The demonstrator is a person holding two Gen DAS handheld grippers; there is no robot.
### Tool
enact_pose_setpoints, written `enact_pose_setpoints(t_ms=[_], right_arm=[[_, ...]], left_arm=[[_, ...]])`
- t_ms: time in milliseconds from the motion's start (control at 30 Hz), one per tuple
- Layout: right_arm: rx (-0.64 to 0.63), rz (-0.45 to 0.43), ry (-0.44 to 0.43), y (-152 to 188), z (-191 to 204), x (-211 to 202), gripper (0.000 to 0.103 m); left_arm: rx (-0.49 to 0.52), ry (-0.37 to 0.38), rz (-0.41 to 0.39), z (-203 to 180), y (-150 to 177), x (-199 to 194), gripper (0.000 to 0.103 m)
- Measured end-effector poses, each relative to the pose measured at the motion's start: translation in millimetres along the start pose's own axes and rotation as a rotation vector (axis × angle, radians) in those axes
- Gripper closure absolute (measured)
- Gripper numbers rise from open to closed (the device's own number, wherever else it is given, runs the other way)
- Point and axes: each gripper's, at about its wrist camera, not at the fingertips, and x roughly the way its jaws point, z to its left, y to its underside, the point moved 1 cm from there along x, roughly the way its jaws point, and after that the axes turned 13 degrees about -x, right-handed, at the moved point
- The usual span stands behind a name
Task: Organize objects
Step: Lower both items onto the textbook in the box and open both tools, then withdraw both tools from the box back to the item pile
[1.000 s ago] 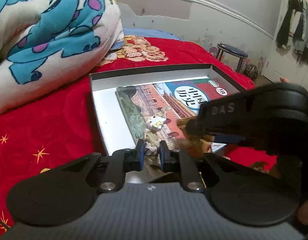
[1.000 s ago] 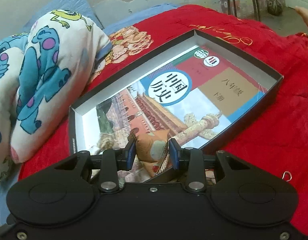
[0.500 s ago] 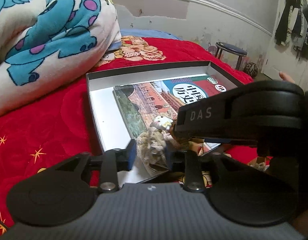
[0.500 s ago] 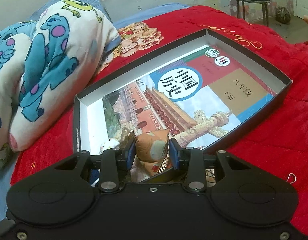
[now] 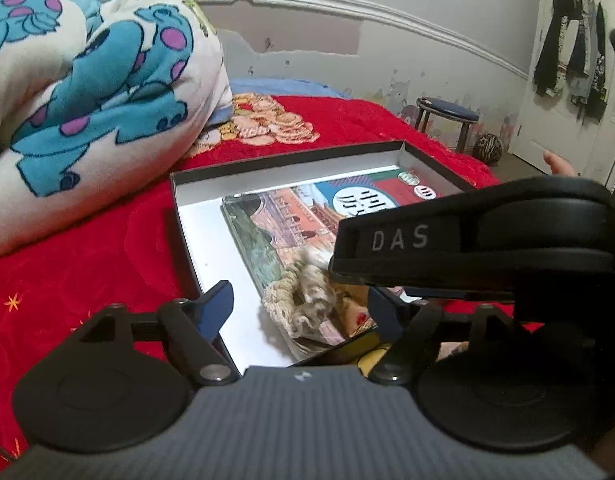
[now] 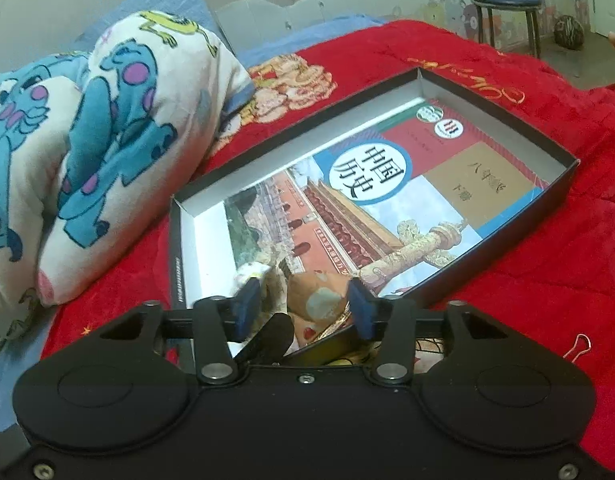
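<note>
Both hand-held grippers opening – crocheted beige scrunchie (image 5: 307, 304), glossy textbook (image 6: 387, 208) in shallow cardboard box (image 6: 507, 116).

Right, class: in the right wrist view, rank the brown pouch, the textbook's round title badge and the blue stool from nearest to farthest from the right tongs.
1. Brown pouch: between the opening right tongs.
2. Title badge: mid-box, on the textbook.
3. Blue stool: far right, beyond the bed.

Home bedroom. I work over a bed with a red quilted cover (image 6: 527, 288); a folded cartoon-print blanket (image 5: 91, 92) lies at far left. Along the scuffed far wall stands a small stool (image 5: 447, 118); clothes (image 5: 571, 52) hang on the door at far right.
</note>
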Motion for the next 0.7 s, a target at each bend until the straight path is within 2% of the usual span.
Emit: enact_pose_setpoints(t_ms=[67, 133, 333, 700], right_arm=[[0.002, -0.013, -0.001, 0, 2, -8, 0.049], [0.009, -0.027, 0.000, -1, 4, -16, 0.042], [0.001, -0.077, 0.006, -5, 14, -43, 0.038], [0.000, -0.146, 0.017, -6, 37, -84, 0.033]], left_arm=[[0.006, 0.006, -0.016, 0, -2, -7, 0.015], [0.012, 0.010, -0.029, 0, -4, -13, 0.011], [0.030, 0.018, -0.089, -1, -10, -34, 0.001], [0.046, 0.035, -0.139, 4, -15, -69, 0.000]])
